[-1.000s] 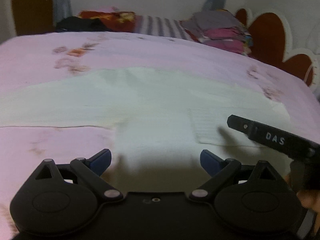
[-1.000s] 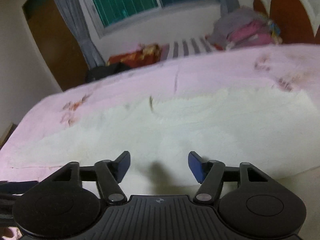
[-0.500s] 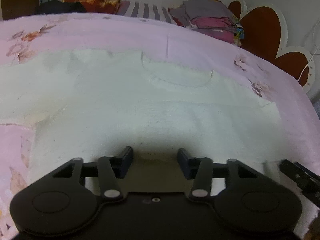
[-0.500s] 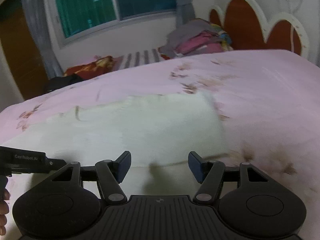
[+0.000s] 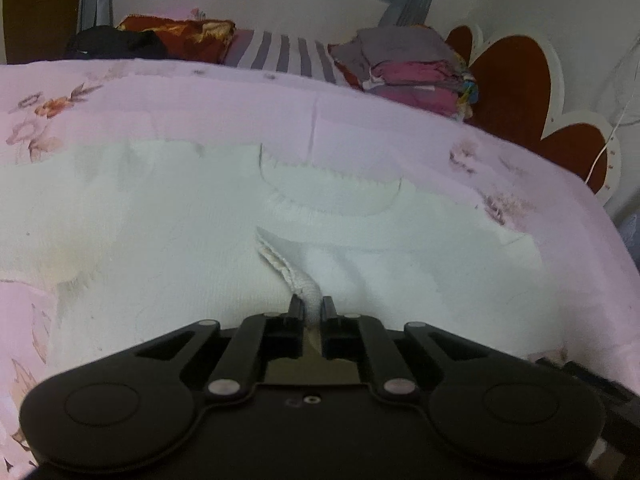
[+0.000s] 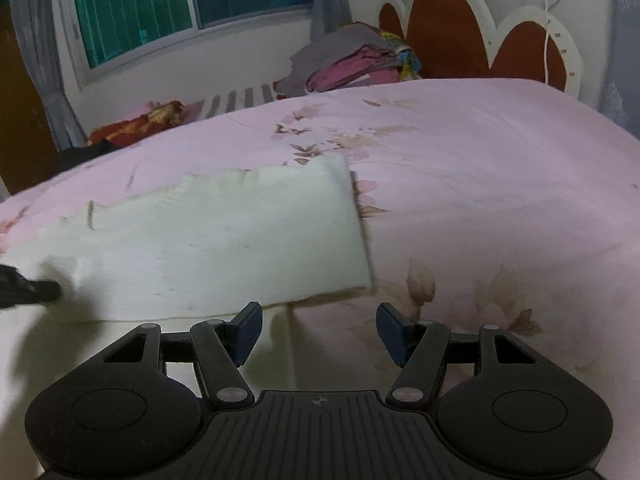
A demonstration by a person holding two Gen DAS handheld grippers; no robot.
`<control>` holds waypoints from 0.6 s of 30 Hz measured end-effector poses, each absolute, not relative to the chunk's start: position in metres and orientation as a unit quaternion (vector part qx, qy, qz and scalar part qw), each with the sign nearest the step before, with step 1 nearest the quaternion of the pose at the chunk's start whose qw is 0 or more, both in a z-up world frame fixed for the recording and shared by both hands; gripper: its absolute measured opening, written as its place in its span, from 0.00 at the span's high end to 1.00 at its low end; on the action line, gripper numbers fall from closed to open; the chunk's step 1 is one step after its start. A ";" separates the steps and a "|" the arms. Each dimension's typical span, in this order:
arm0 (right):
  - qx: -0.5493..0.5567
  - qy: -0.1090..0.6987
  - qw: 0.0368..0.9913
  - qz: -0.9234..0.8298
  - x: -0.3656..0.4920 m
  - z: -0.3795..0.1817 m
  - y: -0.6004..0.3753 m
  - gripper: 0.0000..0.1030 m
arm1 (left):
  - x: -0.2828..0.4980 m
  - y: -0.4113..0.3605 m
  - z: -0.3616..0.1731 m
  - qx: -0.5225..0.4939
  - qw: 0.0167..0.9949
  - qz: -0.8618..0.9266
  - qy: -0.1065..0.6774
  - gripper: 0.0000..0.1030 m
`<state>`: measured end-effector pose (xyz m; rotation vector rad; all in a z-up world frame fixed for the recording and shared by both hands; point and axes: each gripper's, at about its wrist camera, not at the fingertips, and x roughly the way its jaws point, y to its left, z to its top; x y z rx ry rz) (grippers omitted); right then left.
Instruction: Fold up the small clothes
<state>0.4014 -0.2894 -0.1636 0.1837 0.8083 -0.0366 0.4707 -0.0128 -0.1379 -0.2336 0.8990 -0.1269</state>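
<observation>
A white knit garment (image 5: pixel 200 216) lies spread flat on the pink floral bed, its neckline (image 5: pixel 332 196) facing the far side. My left gripper (image 5: pixel 311 307) is shut on a pinched fold of the garment's near edge. In the right wrist view the garment's right sleeve (image 6: pixel 224 240) lies flat, its cuff end at the right. My right gripper (image 6: pixel 318 330) is open and empty, just above the sleeve's near edge by the cuff corner. The left gripper's tip (image 6: pixel 24 290) shows at the left edge of that view.
A stack of folded clothes (image 5: pixel 416 68) sits at the far side of the bed near the brown headboard (image 5: pixel 516 76). A striped cloth (image 5: pixel 288 56) and a red patterned cloth (image 5: pixel 176 38) lie beyond the far edge. Pink bedsheet (image 6: pixel 500 184) spreads right of the sleeve.
My left gripper has closed on a fold of the garment's near edge. My right gripper has swung right to the sleeve's cuff end and stays open.
</observation>
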 end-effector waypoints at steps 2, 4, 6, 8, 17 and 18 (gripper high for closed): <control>0.083 0.404 0.911 -0.021 0.407 -0.169 -0.290 0.39 | 0.470 -0.007 -0.126 -0.125 0.898 -0.061 0.418 0.93; 0.095 0.408 0.908 -0.013 0.410 -0.172 -0.291 0.39 | 0.470 0.000 -0.112 -0.136 0.906 -0.058 0.397 0.93; 0.095 0.405 0.909 -0.011 0.411 -0.173 -0.289 0.39 | 0.471 0.007 -0.097 -0.143 0.915 -0.054 0.374 0.93; 0.094 0.403 0.910 -0.010 0.414 -0.173 -0.286 0.39 | 0.473 0.016 -0.085 -0.145 0.921 -0.051 0.357 0.93; 0.108 0.406 0.908 0.007 0.438 -0.180 -0.275 0.83 | 0.484 0.060 -0.112 -0.152 0.913 0.014 0.378 0.93; 0.109 0.405 0.908 0.008 0.441 -0.180 -0.274 0.83 | 0.484 0.064 -0.119 -0.154 0.910 0.020 0.384 0.93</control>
